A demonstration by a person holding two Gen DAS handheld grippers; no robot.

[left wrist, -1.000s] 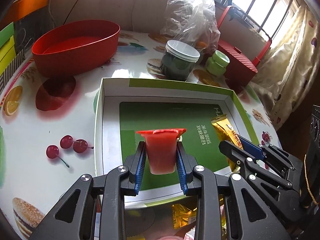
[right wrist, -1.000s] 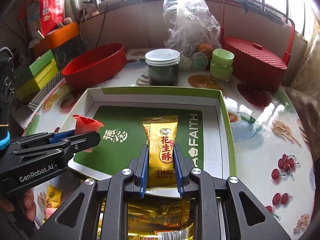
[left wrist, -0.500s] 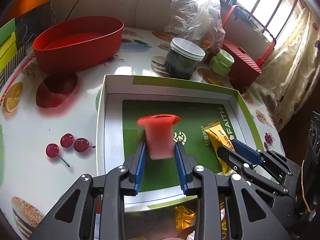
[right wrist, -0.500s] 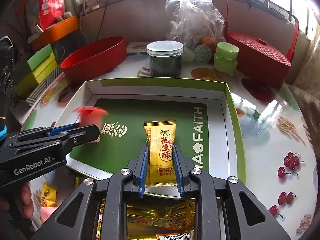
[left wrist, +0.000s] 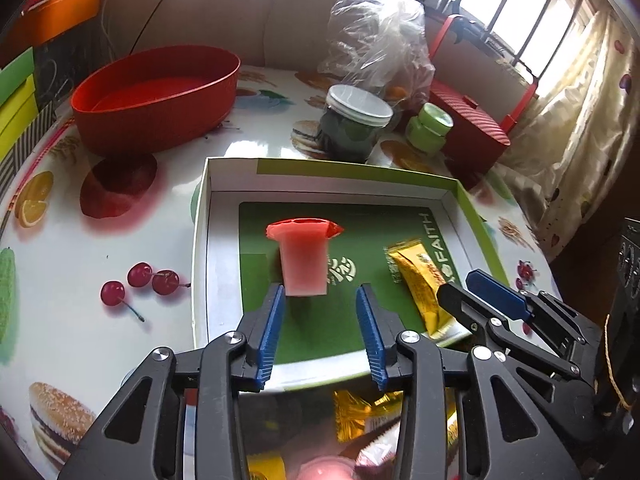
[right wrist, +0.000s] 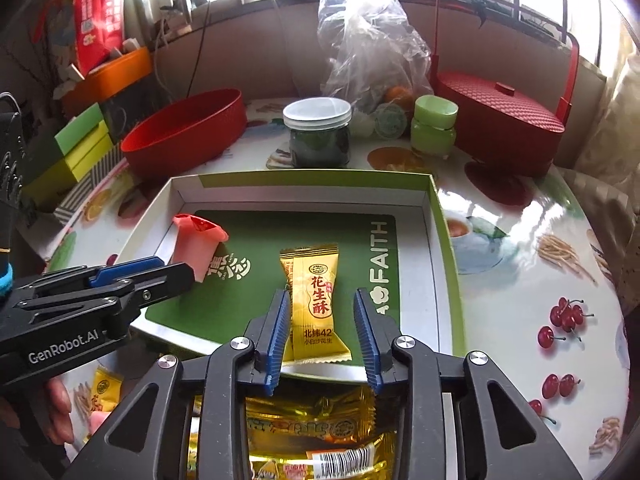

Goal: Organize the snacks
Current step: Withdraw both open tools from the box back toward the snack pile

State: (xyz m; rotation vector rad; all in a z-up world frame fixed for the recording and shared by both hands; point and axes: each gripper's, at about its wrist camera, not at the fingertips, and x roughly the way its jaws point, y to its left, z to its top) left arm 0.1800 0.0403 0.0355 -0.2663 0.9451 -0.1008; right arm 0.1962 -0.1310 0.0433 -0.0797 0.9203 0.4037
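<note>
Left wrist view | placing step: our left gripper (left wrist: 320, 300) and right gripper (right wrist: 322, 306) gape apart; jelly cup (left wrist: 304, 256) and peanut candy (right wrist: 316, 304) lie inside green box (right wrist: 440, 216) | next, we judge: fetch snacks piled just before the box.

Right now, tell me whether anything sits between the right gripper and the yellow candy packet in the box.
Nothing visible does. The yellow candy packet lies flat on the green box floor, directly between the open right gripper fingers.

A glossy table (right wrist: 516, 240) printed with cherries, burgers and fruit carries everything; a shallow green-edged box (right wrist: 442, 216) lies in the middle; behind it — a red tub (right wrist: 188, 136), a white-lidded jar (right wrist: 318, 136), a green pot (right wrist: 434, 128), a plastic bag (right wrist: 368, 44) and a lidded red basket (right wrist: 500, 120).
</note>
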